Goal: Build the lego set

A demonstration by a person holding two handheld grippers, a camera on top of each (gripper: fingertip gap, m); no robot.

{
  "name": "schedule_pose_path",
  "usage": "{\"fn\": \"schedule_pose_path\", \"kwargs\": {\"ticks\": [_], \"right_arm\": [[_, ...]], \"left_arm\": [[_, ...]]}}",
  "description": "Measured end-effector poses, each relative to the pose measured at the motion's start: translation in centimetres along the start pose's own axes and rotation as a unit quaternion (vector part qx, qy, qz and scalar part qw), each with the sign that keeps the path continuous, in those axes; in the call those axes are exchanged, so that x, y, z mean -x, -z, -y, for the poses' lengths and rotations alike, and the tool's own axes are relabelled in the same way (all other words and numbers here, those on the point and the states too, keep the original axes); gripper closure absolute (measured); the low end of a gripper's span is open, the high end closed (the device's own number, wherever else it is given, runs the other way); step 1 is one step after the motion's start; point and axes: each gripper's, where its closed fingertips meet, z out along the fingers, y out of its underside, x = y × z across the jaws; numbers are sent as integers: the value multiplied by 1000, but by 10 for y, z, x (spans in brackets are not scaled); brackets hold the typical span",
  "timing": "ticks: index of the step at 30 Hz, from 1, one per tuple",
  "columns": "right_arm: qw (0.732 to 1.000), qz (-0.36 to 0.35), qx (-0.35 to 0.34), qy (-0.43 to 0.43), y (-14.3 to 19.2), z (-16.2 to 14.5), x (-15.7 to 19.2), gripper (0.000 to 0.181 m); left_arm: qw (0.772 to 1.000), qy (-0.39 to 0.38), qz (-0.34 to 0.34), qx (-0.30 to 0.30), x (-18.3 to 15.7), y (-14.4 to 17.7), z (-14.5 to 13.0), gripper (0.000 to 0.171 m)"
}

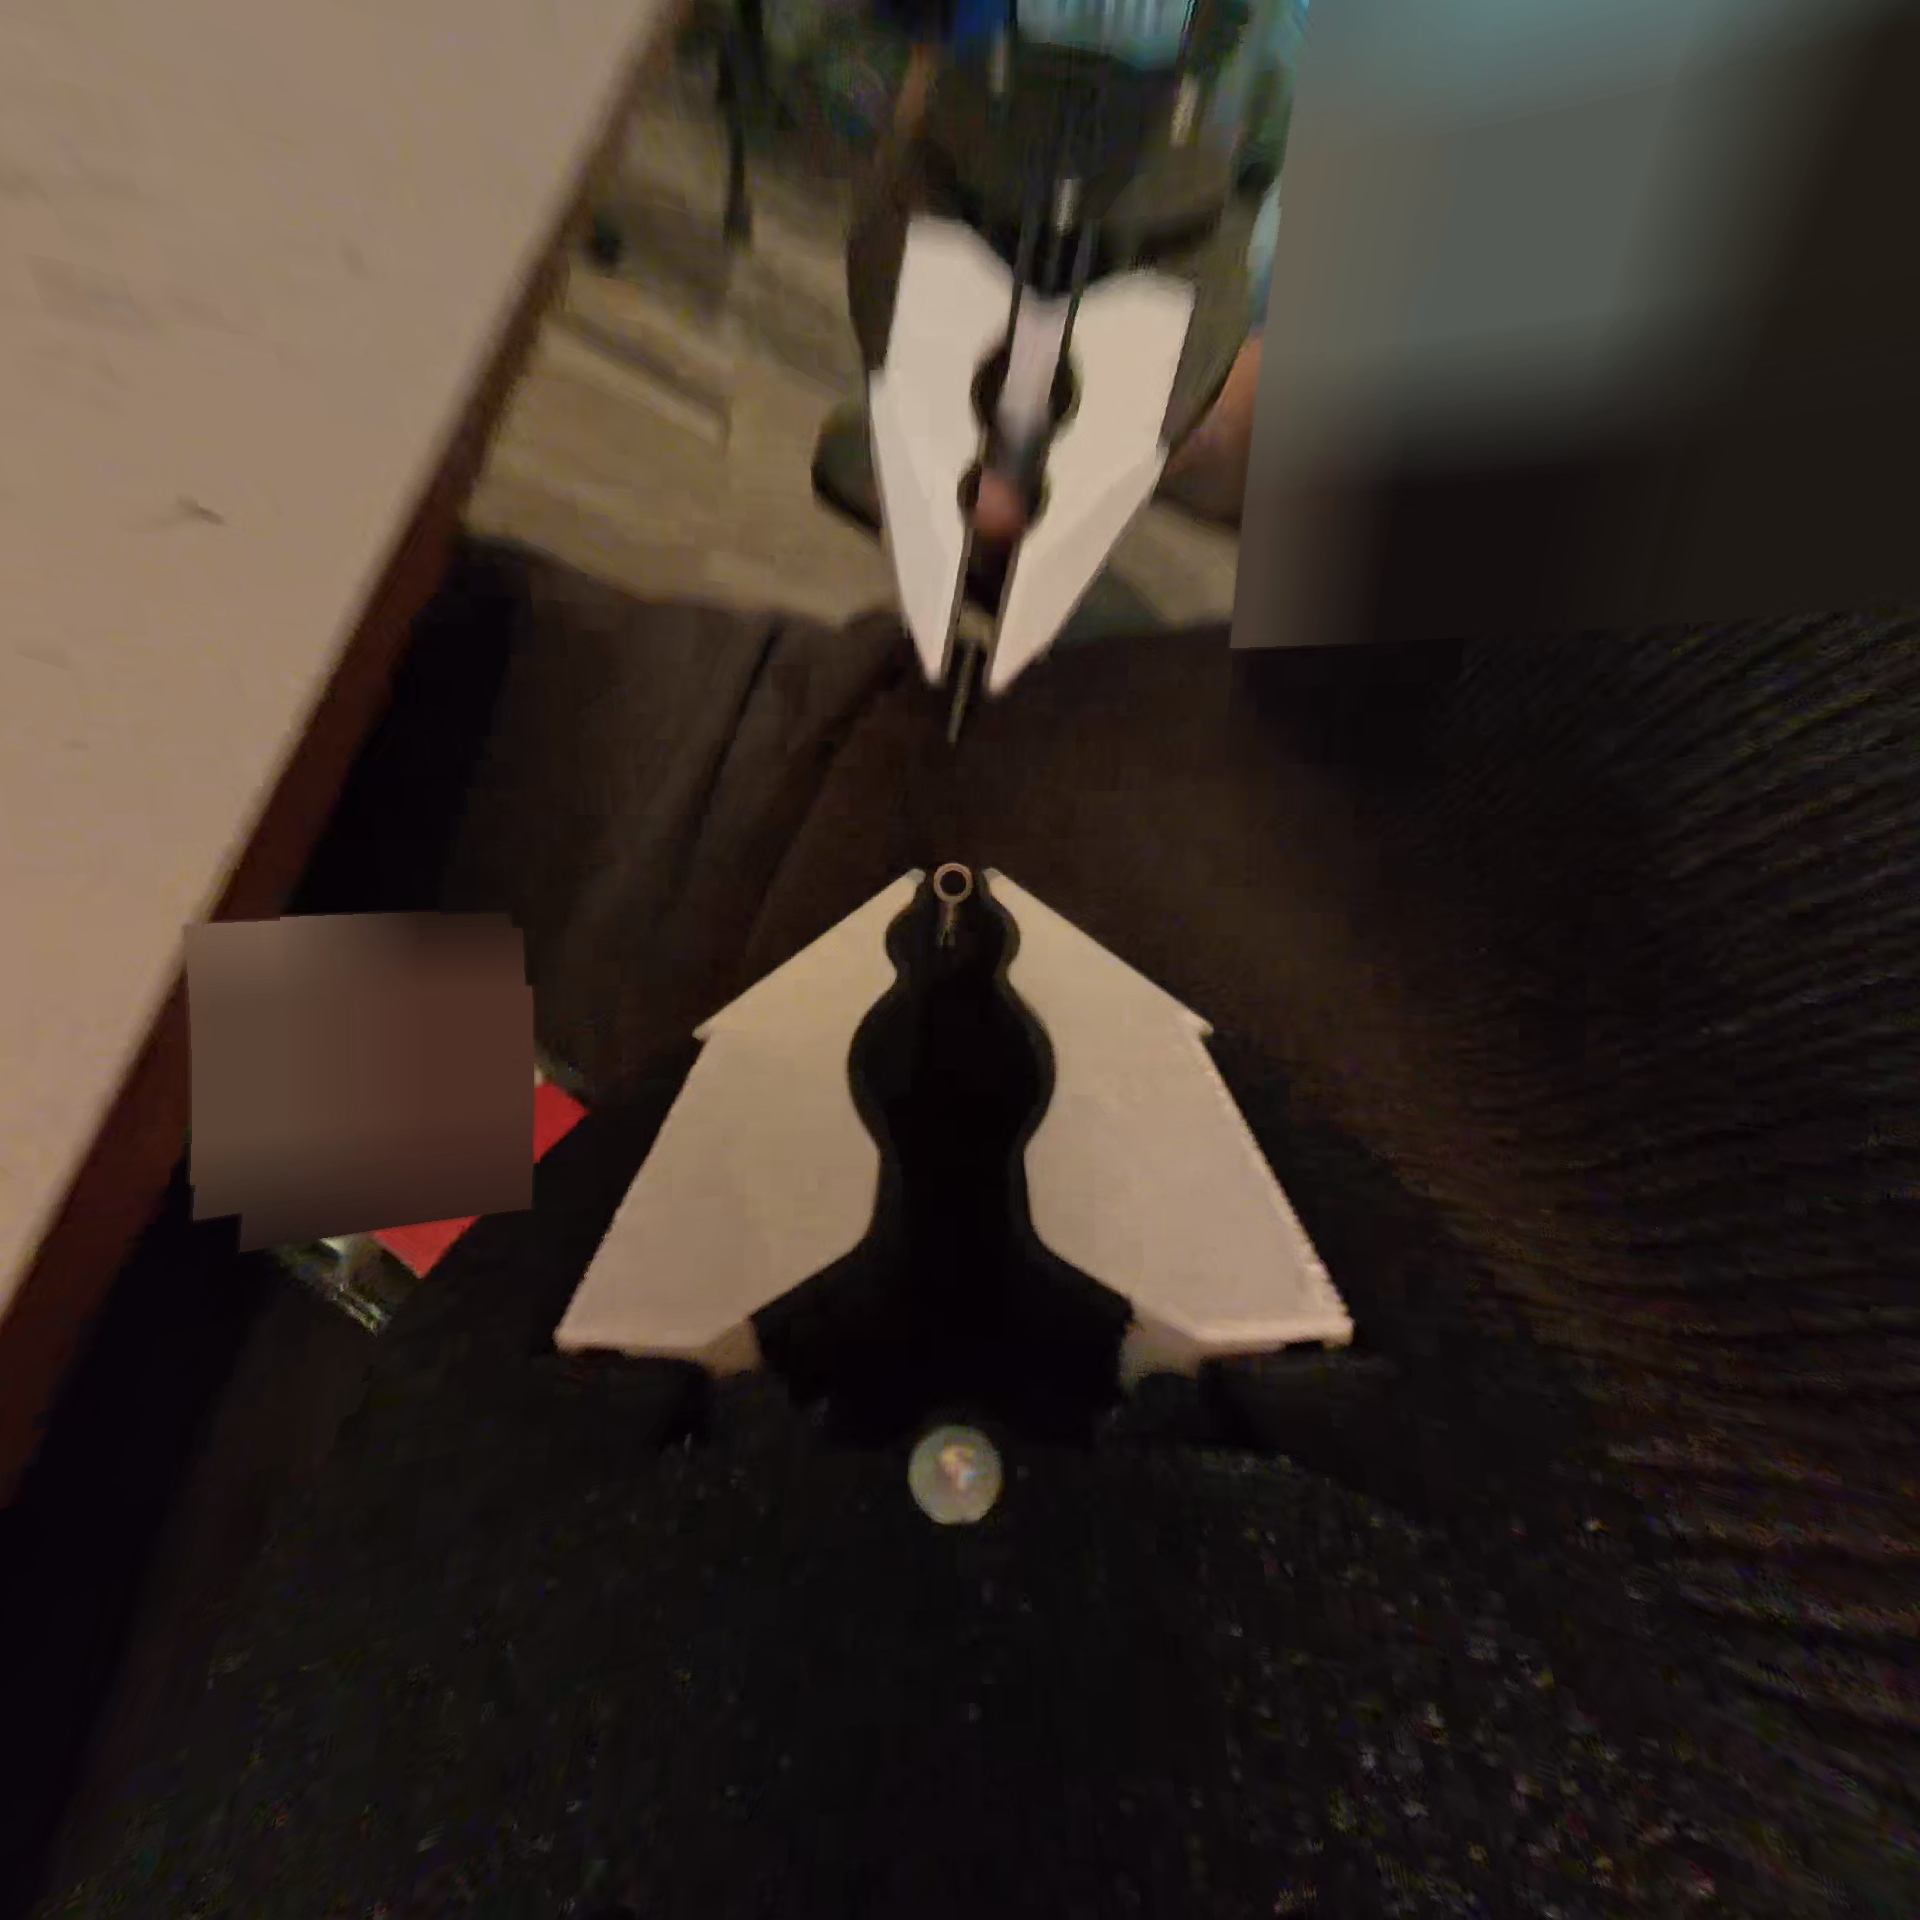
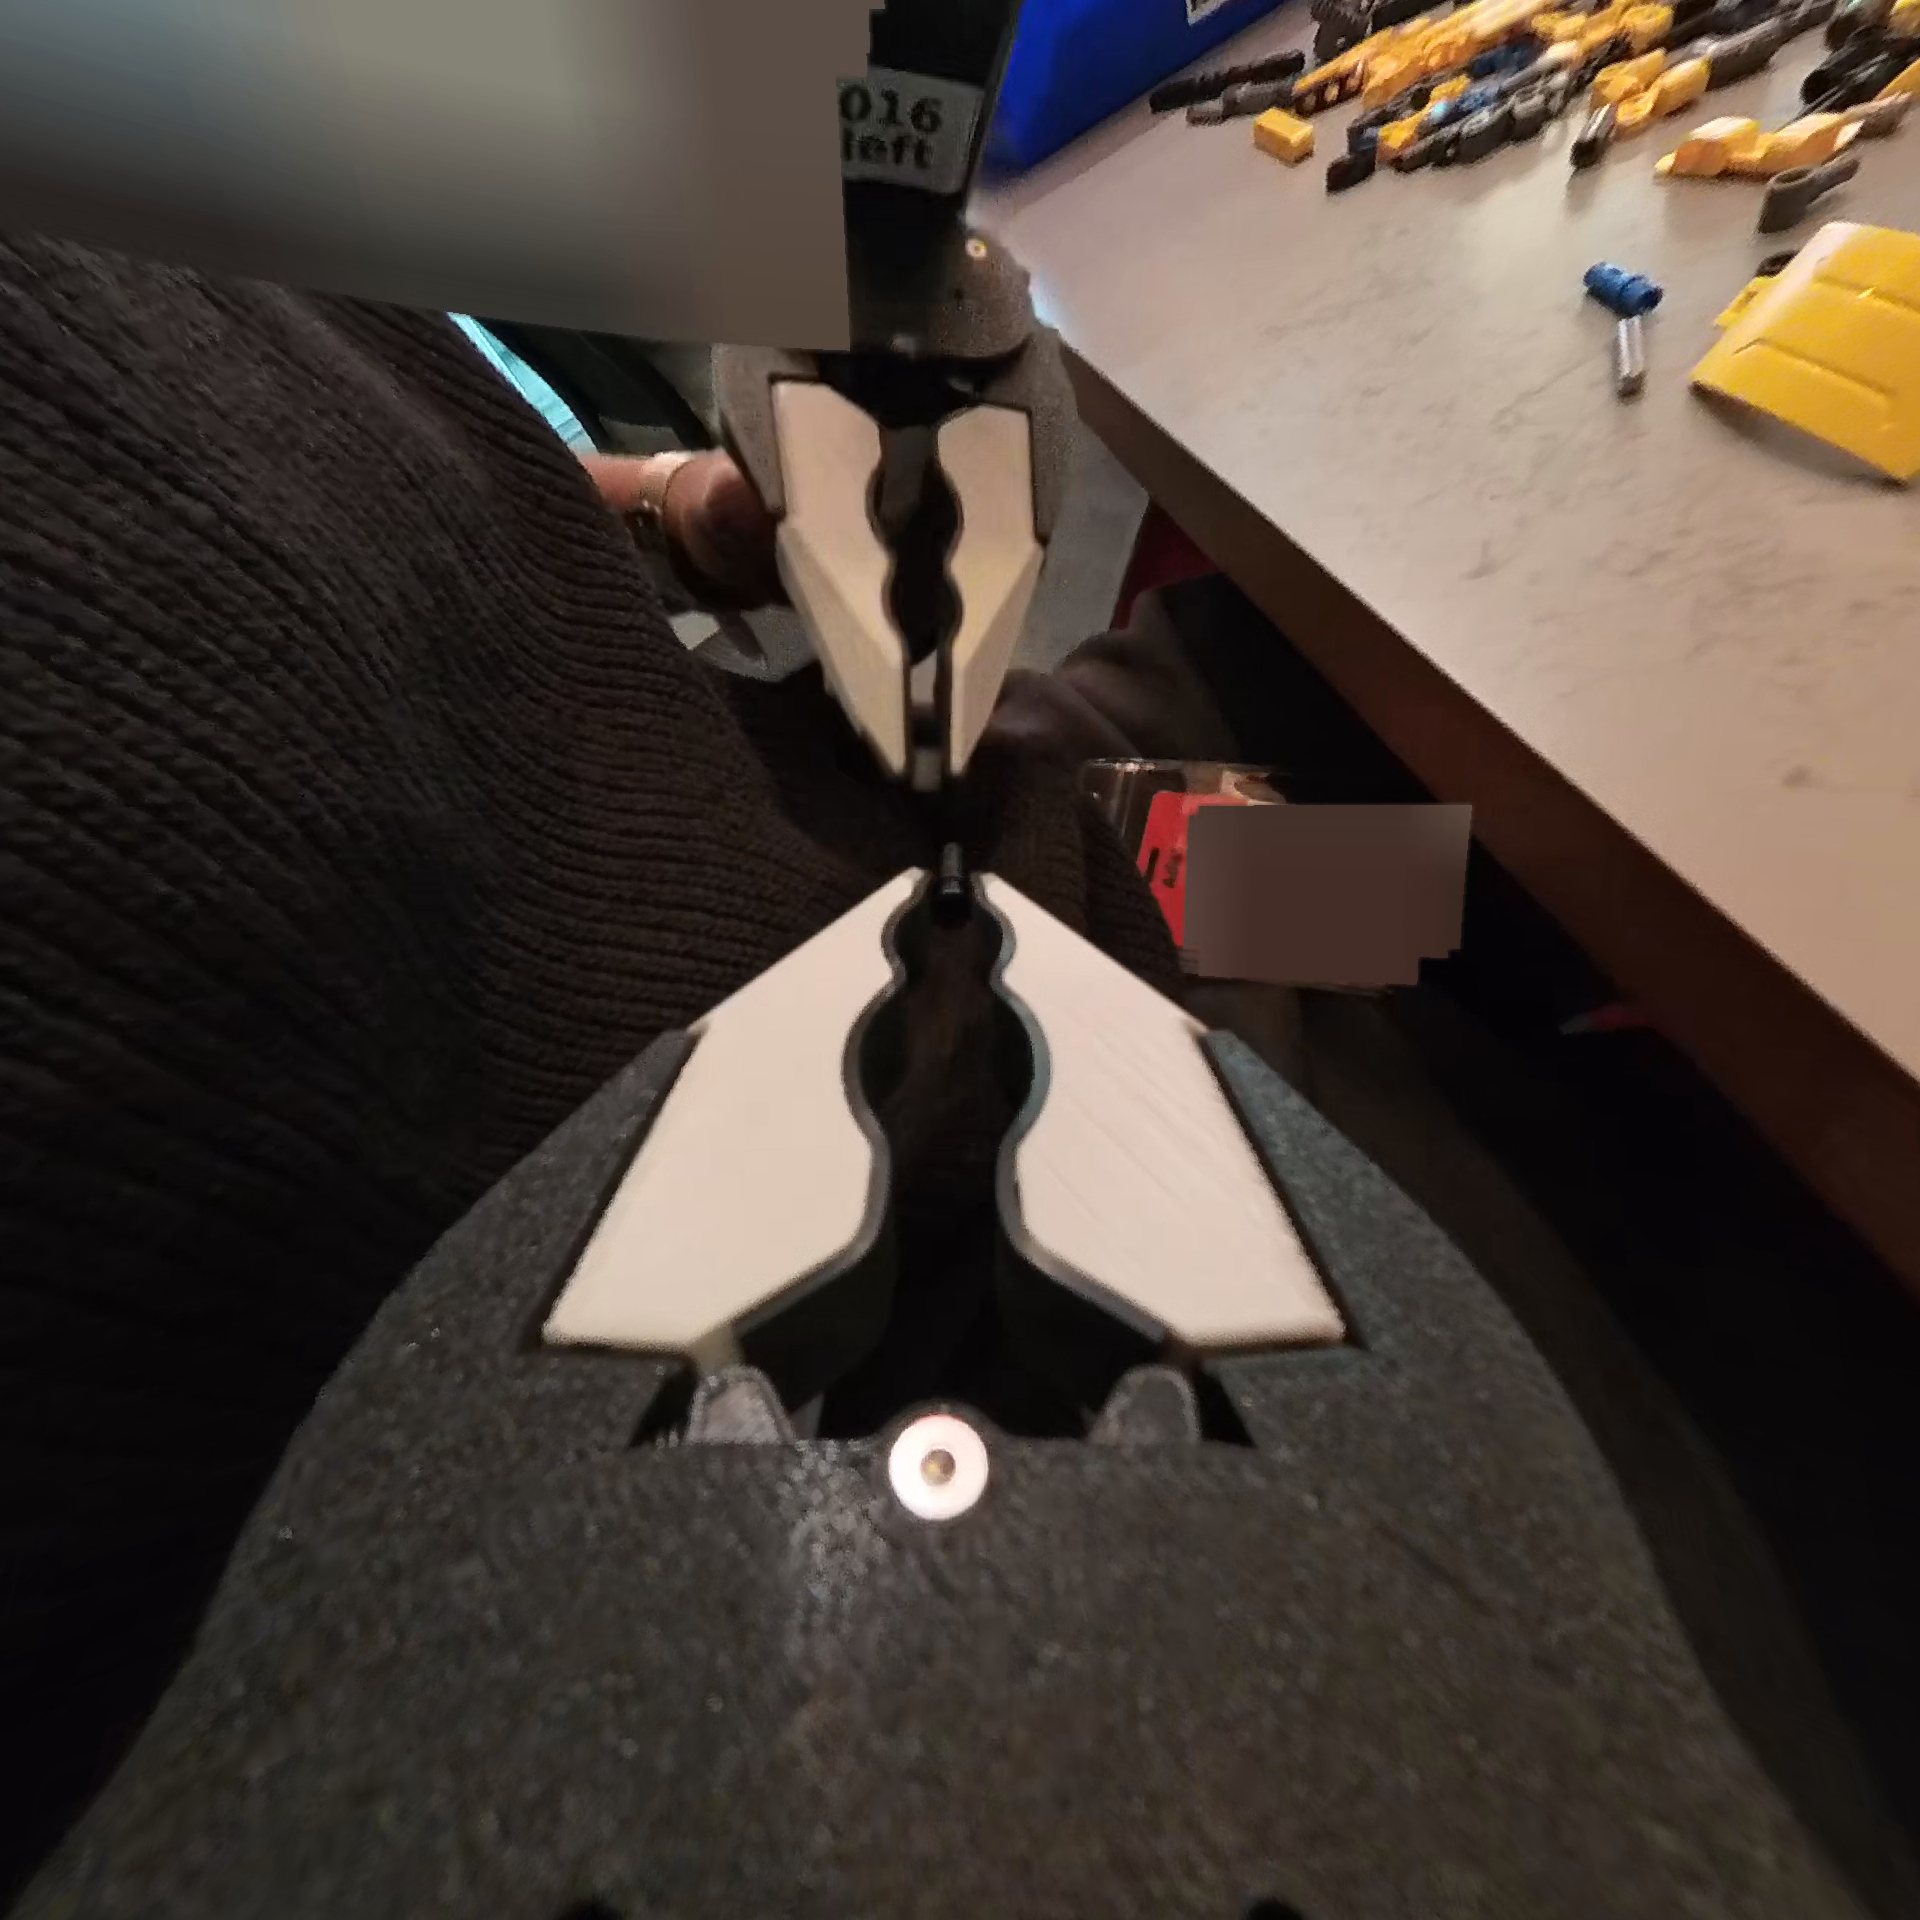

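A: What does the left gripper (image 1: pixel 951 883) have?

B: A tiny pale tube (image 1: pixel 951 883). The two white fingers are almost shut and pinch it right at their tips. You look straight into its round hole, so it looks like a little ring.

A: And the right gripper (image 2: pixel 948 888)?

B: Its fingers are nearly shut too. They squeeze a small black pin (image 2: pixel 949 885) at the very tips. The pin is thin and dark, and a short bit sticks out past the fingers.

A: Where are the two grippers?

B: They point at each other, tip to tip, close but not touching. The pin and the tube line up, with a small gap between them. They are off the table (image 2: pixel 1455 468), just past its near edge, over a dark knitted sweater (image 2: pixel 312 675).

A: Can you see a hand?

B: Yes, in the right wrist view a hand (image 2: pixel 707 509) grips the far gripper from behind.

A: What is on the table?

B: Lots of yellow and black toy bricks (image 2: pixel 1507 83) along the far edge. A big yellow panel (image 2: pixel 1829 353) lies by the right side, and a small blue piece (image 2: pixel 1621 286) with a grey pin lies just beside it. A blue box (image 2: pixel 1091 73) sits at the far corner.

A: Anything under the table?

B: A red thing (image 2: pixel 1164 852), partly hidden. I cannot tell what it is.
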Motion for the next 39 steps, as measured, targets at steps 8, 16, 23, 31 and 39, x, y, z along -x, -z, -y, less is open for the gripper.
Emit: {"fn": "schedule_pose_path", "kwargs": {"ticks": [8,16,23,31,39], "right_arm": [[986,-49,-148,56,-7,66,-5,176],[971,-108,-187,105,-7,96,-15,176],[970,-103,-202,89,-6,99,-18,176],[968,-104,-203,102,-3,101,-16,176],[969,-91,-211,93,-3,101,-13,176]], "left_arm": [[938,105,-81,-320,-2,50,85,166],[907,187,-103,-363,14,53,93,165],[903,167,-106,-382,8,52,97,166],[900,172,-80,-392,11,50,97,166],[898,166,-80,-400,8,49,98,166]]}}
